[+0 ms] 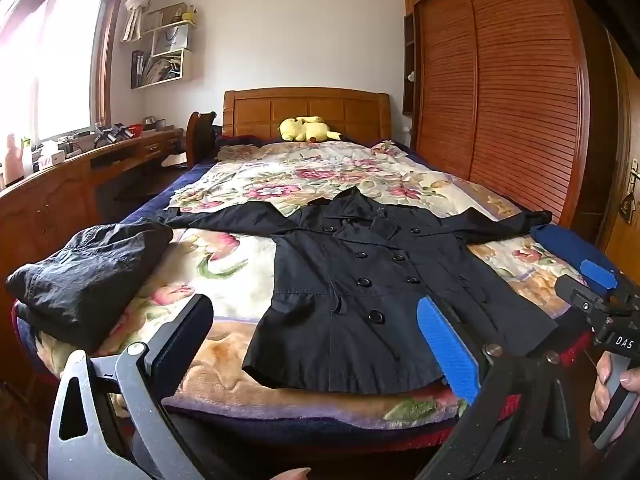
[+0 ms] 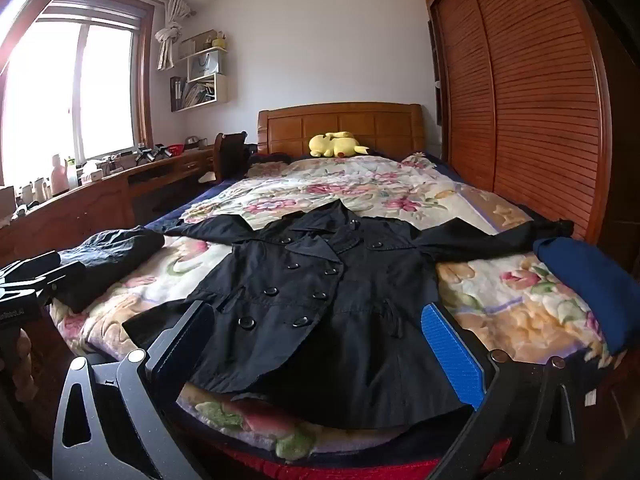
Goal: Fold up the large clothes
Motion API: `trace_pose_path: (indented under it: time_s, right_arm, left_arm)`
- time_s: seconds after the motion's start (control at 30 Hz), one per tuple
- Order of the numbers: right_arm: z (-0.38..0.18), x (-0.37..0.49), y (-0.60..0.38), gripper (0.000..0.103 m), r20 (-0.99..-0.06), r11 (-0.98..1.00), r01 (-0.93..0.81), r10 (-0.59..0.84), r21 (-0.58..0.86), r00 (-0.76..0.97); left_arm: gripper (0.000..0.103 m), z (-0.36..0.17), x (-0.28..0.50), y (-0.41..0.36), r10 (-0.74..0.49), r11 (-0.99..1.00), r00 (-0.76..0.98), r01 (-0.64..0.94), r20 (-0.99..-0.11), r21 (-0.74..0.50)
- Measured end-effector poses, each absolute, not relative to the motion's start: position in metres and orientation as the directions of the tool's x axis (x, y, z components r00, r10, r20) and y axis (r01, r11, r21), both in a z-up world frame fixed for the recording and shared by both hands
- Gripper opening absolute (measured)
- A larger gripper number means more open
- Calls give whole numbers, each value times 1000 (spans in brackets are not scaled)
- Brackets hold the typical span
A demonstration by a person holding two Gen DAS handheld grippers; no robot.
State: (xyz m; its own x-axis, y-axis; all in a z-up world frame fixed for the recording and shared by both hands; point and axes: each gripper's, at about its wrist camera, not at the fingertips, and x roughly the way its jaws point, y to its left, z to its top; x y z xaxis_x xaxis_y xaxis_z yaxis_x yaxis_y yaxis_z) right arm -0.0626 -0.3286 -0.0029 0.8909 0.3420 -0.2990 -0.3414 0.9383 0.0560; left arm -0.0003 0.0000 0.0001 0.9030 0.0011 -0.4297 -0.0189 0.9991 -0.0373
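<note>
At the far left, on the bed's (image 1: 224,360) near corner, we see a folded black garment (image 1: 88,276). It lies well apart from the coat (image 1: 360,300) but near the left sleeve (image 1: 224,220). A sideways sweep of that sleeve could drag the stack loose.

The left tongs (image 1: 316,344) stand wide and hold nothing. They hover before the coat's hem, off the bed's edge, touching no cloth.

The coat lies face up and buttoned in the middle of the bed. Its collar points to the headboard, its hem to us, and both sleeves are spread outward. The fabric looks thin and smooth. We judge that a pinch on the top layer alone would lift the front panel and leave the back behind. The hem overhangs the bed's edge slightly, so a pull toward us could slide the whole coat off.

The right tongs (image 2: 316,344) are likewise wide and empty, also short of the hem.

At the far right, the right sleeve (image 2: 500,236) ends beside a blue cloth (image 2: 588,276). A grab at that cuff could catch the blue cloth too.
</note>
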Motion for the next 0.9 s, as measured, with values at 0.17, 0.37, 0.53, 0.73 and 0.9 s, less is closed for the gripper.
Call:
trace_pose_path:
  time_s: [0.17, 0.37, 0.53, 0.73, 0.9]
  right_arm:
    - [-2, -63, -329, 103, -295, 940, -337, 336, 50, 894]
    - [-3, -63, -327, 103, -294, 941, -336, 335, 48, 895]
    - [-1, -65, -328, 103, -291, 940, -339, 337, 46, 895]
    - [-1, -65, -328, 103, -290, 940, -339, 337, 46, 896]
    - [-1, -65, -328, 103, -290, 940, -339, 336, 44, 896]
  left_arm:
    - [103, 0, -1, 0, 6, 999, 905, -24, -426, -35]
    - [103, 5, -4, -1, 14, 999, 908, -30, -418, -33]
    - [103, 6, -2, 1, 13, 998, 910, -34, -416, -43]
    - [103, 9, -3, 1, 16, 998, 913, -36, -407, -41]
    - [103, 9, -4, 1, 17, 999, 914, -36, -405, -39]
